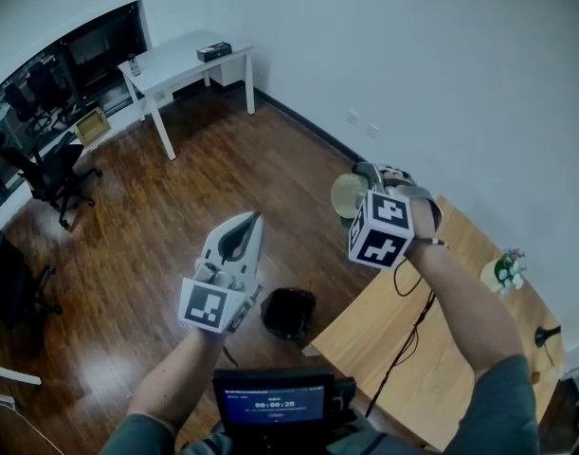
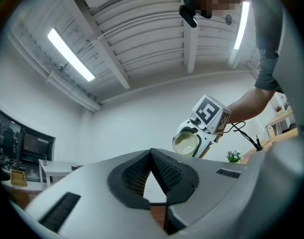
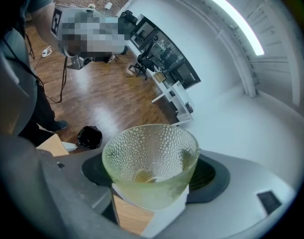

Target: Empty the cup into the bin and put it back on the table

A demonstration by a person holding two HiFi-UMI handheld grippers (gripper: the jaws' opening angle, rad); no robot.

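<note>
My right gripper (image 1: 363, 186) is shut on a pale green dimpled glass cup (image 1: 346, 197), held in the air above the floor, off the far corner of the wooden table (image 1: 441, 349). In the right gripper view the cup (image 3: 151, 166) fills the space between the pads (image 3: 207, 176), and a small yellowish bit lies at its bottom. The left gripper view shows the cup (image 2: 185, 142) tipped, with its mouth turned towards the camera. The black bin (image 1: 289, 312) stands on the floor below, by the table's corner. My left gripper (image 1: 248, 221) hovers to the left, shut and holding nothing.
A small potted plant (image 1: 507, 270) and a black cable (image 1: 412, 330) lie on the wooden table. A white table (image 1: 180, 64) stands against the far wall, with office chairs (image 1: 47, 173) at left. A screen device (image 1: 275, 404) sits at my chest.
</note>
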